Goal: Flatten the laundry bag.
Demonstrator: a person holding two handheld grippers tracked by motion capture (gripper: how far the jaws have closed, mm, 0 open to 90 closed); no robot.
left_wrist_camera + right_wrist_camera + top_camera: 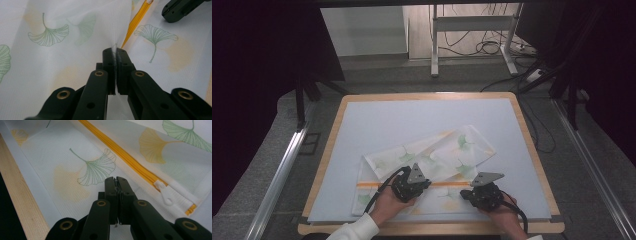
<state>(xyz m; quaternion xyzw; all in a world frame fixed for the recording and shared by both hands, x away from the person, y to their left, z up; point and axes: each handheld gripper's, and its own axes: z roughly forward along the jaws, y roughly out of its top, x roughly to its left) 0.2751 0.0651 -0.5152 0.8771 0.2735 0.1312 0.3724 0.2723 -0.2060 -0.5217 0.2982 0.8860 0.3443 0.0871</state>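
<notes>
Now mesh bag (75,50) fold pinched between left gripper (115,53) jaws.

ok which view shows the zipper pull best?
Right gripper view: the white zipper pull lies sharp and close at the end of the yellow zipper. The left gripper view shows a stretch of zipper, pull unclear. The high view shows the zipper as a thin orange line.

Wood-edged worktop (328,150) carries a pale blue-grey mat (387,120) that covers nearly all of it, leaving a wooden rim bare around the sides. White mesh bag (432,150) with green and yellow ginkgo-leaf print lies flat on the mat's near half, partly folded over itself. Its orange zipper (374,184) runs left to right near the front edge.
</notes>
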